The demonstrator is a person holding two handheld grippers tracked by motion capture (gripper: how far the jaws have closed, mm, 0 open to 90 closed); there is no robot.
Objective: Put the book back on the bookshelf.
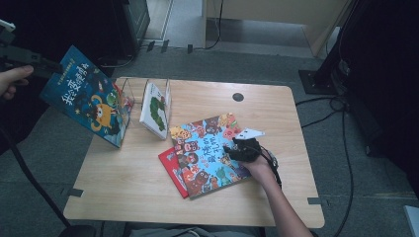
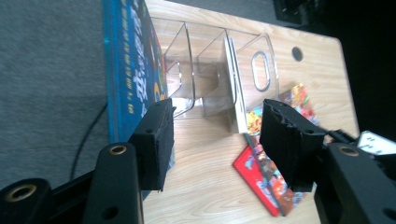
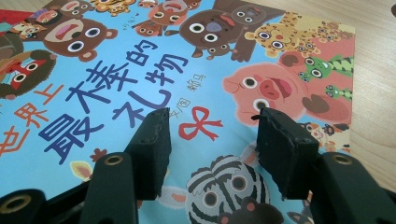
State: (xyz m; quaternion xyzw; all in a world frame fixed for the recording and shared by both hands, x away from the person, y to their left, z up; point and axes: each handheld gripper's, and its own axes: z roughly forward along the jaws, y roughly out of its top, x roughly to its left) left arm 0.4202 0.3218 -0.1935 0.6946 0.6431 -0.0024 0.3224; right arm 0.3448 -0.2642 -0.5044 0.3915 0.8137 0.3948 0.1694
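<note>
A wooden table (image 1: 148, 187) carries a clear divided stand (image 1: 129, 91) near its far left corner, with a white book (image 1: 155, 109) upright in it. A blue book (image 1: 88, 96) leans at the left edge. Toward the middle, an animal-covered book (image 1: 205, 143) overlies a red book (image 1: 170, 165); the right gripper (image 1: 242, 148) rests over its right edge.

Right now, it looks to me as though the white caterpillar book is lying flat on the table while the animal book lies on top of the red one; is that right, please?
Not quite. The white caterpillar book stands upright in the clear rack, as the high view shows. The rest holds: the animal book lies on top of the red one.
</note>
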